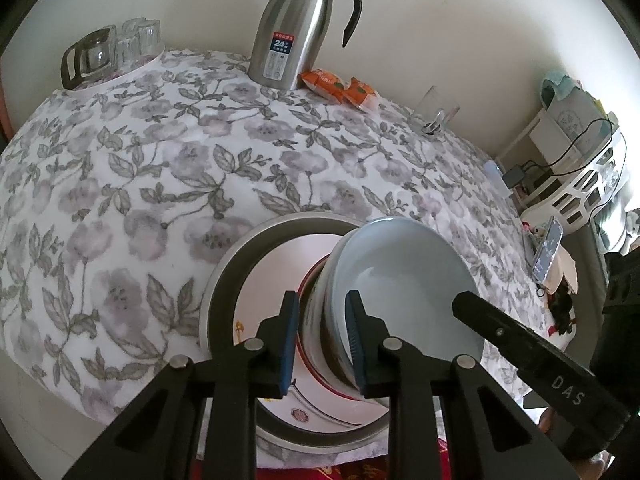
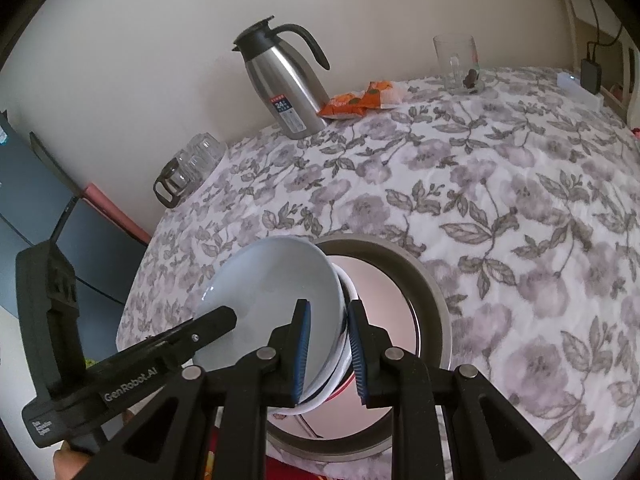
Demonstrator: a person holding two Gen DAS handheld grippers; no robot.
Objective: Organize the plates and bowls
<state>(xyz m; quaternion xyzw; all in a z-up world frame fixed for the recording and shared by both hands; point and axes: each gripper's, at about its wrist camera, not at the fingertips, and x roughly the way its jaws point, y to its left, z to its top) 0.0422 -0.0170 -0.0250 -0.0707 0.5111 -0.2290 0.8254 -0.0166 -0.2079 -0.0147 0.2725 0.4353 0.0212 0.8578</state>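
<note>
A tilted stack of bowls, topped by a pale blue-grey bowl (image 1: 400,272) (image 2: 272,288), hangs over a wide grey-rimmed plate (image 1: 224,280) (image 2: 432,292) at the table's near edge. A white plate with red and gold marks (image 1: 248,328) lies inside the grey-rimmed one. My left gripper (image 1: 321,300) is shut on the stack's left rim, its blue pads pressing both sides of the walls. My right gripper (image 2: 328,308) is shut on the opposite rim. Each view shows the other gripper's finger (image 1: 500,328) (image 2: 208,324) lying inside the top bowl.
On the flowered tablecloth (image 1: 160,184) stand a steel thermos jug (image 1: 296,32), upturned glasses on a tray (image 1: 132,40), orange snack packs (image 1: 340,88) and a glass mug (image 1: 438,112). A phone (image 1: 550,248) and a white rack (image 1: 580,184) lie right.
</note>
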